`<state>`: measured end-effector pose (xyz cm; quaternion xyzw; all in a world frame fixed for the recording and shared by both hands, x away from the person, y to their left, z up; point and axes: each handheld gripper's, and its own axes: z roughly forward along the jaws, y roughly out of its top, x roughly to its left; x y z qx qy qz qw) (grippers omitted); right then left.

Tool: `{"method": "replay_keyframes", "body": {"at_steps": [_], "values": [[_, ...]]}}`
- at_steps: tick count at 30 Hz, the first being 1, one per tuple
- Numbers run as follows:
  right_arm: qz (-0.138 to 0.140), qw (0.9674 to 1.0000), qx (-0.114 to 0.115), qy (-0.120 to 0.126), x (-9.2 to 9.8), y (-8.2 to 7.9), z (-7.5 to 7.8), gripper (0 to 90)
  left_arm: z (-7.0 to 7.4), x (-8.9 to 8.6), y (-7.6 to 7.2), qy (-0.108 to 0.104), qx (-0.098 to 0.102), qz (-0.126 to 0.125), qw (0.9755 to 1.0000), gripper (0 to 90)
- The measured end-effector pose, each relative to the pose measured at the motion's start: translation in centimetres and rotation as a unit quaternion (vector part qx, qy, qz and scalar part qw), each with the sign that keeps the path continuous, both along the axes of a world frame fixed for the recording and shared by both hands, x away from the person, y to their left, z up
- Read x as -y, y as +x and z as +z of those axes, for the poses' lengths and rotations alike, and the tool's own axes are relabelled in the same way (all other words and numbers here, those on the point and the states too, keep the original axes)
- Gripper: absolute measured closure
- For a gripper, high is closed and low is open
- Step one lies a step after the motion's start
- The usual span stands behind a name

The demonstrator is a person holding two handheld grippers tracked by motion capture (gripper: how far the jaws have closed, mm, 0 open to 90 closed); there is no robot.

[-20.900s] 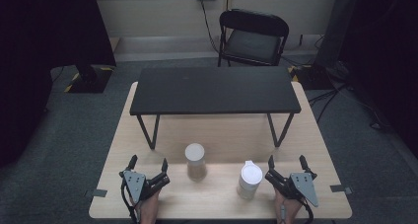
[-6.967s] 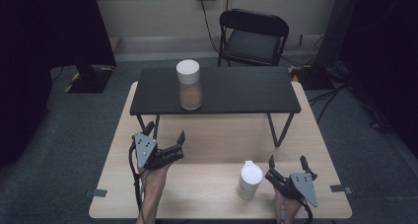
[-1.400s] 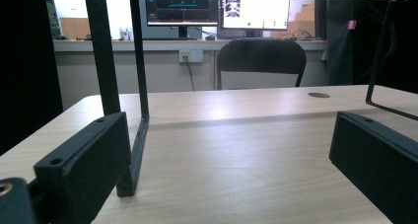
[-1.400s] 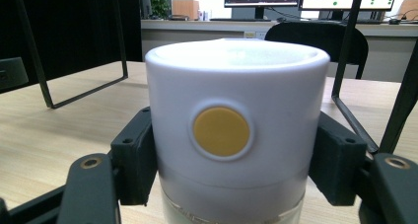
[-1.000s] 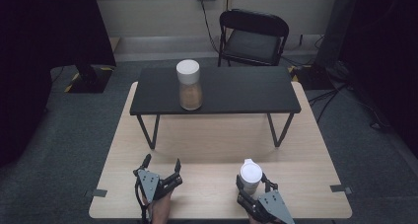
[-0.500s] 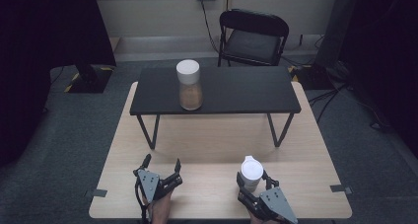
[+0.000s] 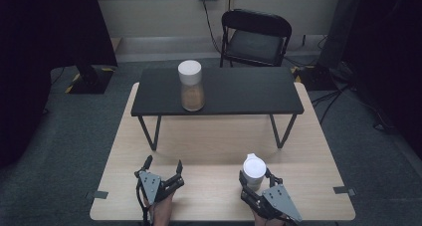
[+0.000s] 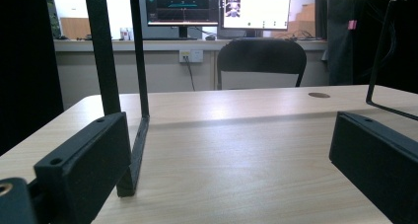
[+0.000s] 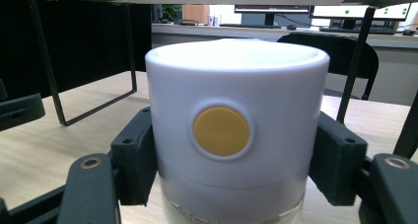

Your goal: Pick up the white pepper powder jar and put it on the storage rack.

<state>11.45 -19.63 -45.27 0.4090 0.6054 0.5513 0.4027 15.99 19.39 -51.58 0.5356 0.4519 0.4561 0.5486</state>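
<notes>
Change since half a second ago: right gripper (image 7: pixel 255 182) and its jar (image 7: pixel 254 172) shifted slightly; jar top now leans a little toward the shelf (image 7: pixel 217 91). Left gripper (image 7: pixel 162 170) unchanged.

Right gripper: near table (image 7: pixel 219 146) edge, right side; jaws clamped on both flanks of the jar. High view gives only a white lid (image 7: pixel 254 168) from above; right gripper view adds a round yellow button (image 9: pixel 221 130) on the lid's side and clear glass under the lid (image 9: pixel 231 125).

Left gripper: near edge, left side; jaws spread wide, holding nothing. Left gripper view shows bare wood (image 8: pixel 236 155) between them and a shelf leg (image 8: pixel 135 110) just ahead.

Second jar (image 7: pixel 191 85): white lid, brown contents, upright on the black shelf, left of centre.

Chair (image 7: pixel 255 37): beyond the table. Monitors (image 8: pixel 222 9) appear in the gripper views.
</notes>
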Motion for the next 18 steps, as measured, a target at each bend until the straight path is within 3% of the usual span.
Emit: {"method": "replay_keyframes", "body": {"at_steps": [18], "values": [[0.010,0.9999,-0.005,-0.012,0.3,1.1,2.6,30.5,0.0,0.0,0.0,0.000,0.000,0.000,1.0000,1.9]]}}
